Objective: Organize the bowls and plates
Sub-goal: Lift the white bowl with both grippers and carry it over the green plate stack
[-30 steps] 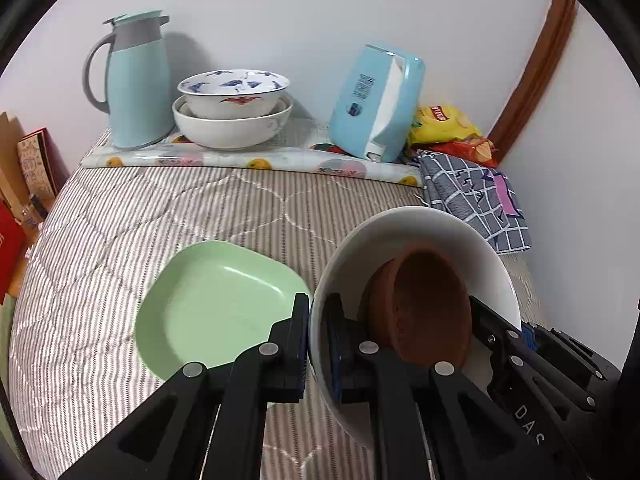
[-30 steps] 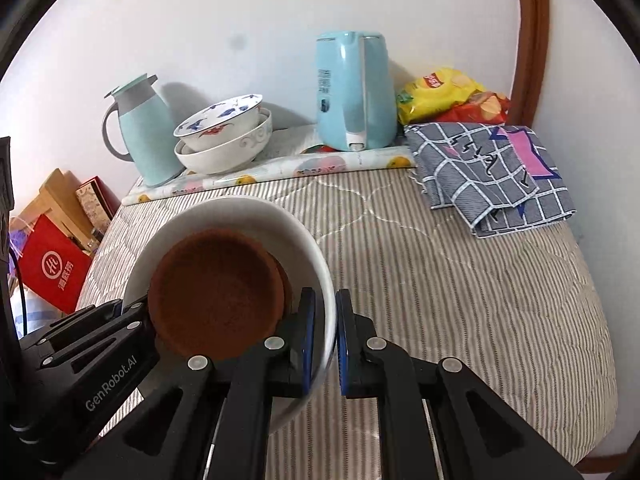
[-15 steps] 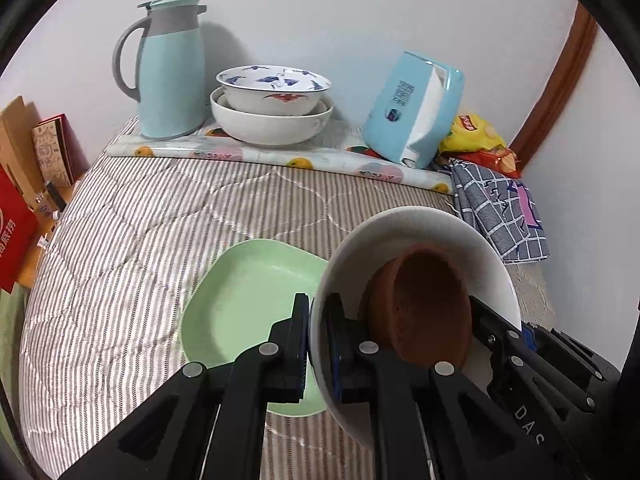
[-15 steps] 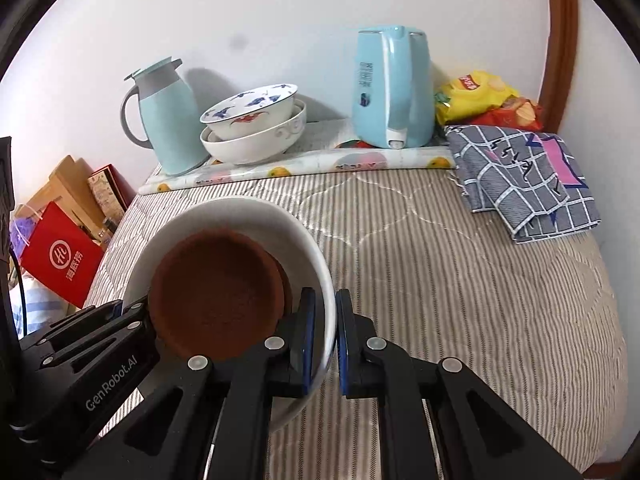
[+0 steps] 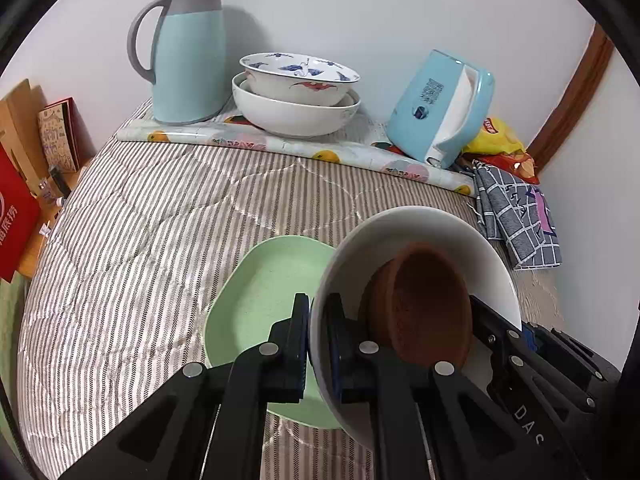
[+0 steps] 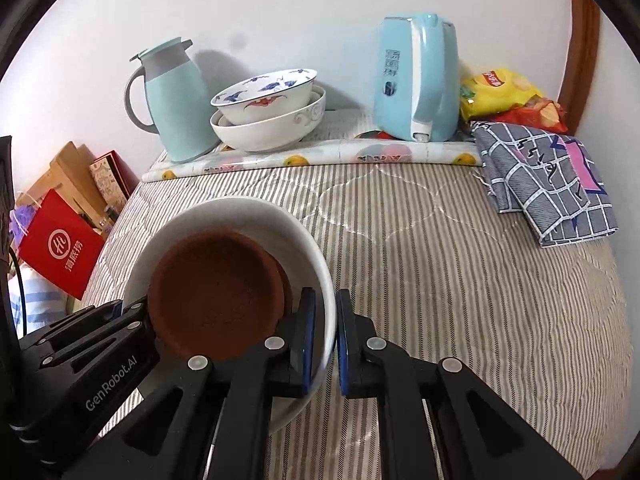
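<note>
A white bowl (image 5: 424,224) with a brown bowl (image 5: 424,304) inside is held in the air between both grippers. My left gripper (image 5: 318,336) is shut on its left rim; my right gripper (image 6: 326,336) is shut on its right rim (image 6: 320,276). The brown bowl also shows in the right wrist view (image 6: 212,296). A green plate (image 5: 264,300) lies on the striped bedcover below and left of the bowl. Two stacked bowls, a blue-patterned one (image 5: 300,76) in a plain white one (image 5: 296,116), stand at the back by the wall.
A teal thermos jug (image 5: 184,48) stands left of the stacked bowls, a blue kettle (image 5: 440,108) to their right. A checked cloth (image 6: 548,184) and snack bags (image 6: 504,92) lie at the back right. A red bag (image 6: 56,248) and boxes sit off the left edge.
Both grippers have carried the white bowl forward toward the back wall and to the left. The green plate now lies partly under the bowl.
</note>
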